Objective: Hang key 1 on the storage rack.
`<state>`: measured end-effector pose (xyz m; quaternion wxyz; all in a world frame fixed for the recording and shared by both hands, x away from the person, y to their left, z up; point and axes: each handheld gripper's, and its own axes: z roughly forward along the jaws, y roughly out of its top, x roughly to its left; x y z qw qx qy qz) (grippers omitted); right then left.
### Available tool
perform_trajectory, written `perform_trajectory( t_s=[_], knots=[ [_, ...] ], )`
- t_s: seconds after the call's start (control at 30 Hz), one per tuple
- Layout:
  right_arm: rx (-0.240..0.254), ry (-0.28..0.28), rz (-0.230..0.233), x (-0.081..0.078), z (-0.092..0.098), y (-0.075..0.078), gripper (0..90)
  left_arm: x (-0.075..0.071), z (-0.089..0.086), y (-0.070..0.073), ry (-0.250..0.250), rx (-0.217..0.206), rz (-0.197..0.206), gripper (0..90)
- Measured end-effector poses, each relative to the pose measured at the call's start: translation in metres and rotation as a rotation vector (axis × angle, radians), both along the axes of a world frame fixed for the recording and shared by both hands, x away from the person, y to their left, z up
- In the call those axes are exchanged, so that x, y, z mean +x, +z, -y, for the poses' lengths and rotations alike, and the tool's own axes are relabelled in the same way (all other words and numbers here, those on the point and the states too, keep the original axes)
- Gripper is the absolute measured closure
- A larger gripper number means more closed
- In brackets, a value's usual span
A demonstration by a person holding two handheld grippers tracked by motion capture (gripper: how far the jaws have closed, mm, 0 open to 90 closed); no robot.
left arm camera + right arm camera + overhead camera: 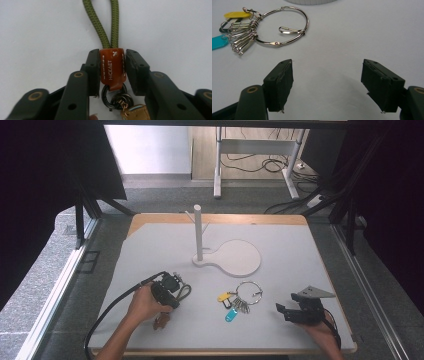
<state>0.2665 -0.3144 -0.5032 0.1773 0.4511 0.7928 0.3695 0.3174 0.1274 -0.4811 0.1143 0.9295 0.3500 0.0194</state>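
Jaws of the left gripper [112, 72] clench the brown leather tab of an olive-green cord key fob [112, 67] near the worktop's [300, 250] front-left corner. Right gripper [327, 85] stands released, empty. Silver key ring [248, 293] and white peg stand [198, 235] lie untouched; hanging presumably remains.

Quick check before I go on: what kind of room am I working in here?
Probably a lab or workshop recording station: a white-topped table boxed in by black curtains on a black frame, with a grey-legged desk and loose floor cables beyond it.
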Motion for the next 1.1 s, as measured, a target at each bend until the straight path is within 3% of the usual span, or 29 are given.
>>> perform_trajectory(
  t_s=[0.63,0.8,1.0,1.1],
  knots=[
    [-0.011,0.001,-0.002,0.0,-0.001,-0.002,26.1,-0.003,0.001,-0.001,-0.006,0.001,0.021,66.7],
    [-0.014,-0.002,-0.002,0.001,0.0,-0.002,26.1,-0.002,-0.002,0.0,-0.017,-0.008,0.011,67.8],
    [-0.008,-0.01,0.0,0.0,0.003,-0.001,26.2,-0.002,-0.009,0.008,-0.016,-0.077,0.004,68.1],
    [-0.006,-0.015,-0.001,0.0,0.003,0.0,26.3,-0.002,-0.017,0.019,-0.006,-0.141,0.012,68.1]
  ],
)
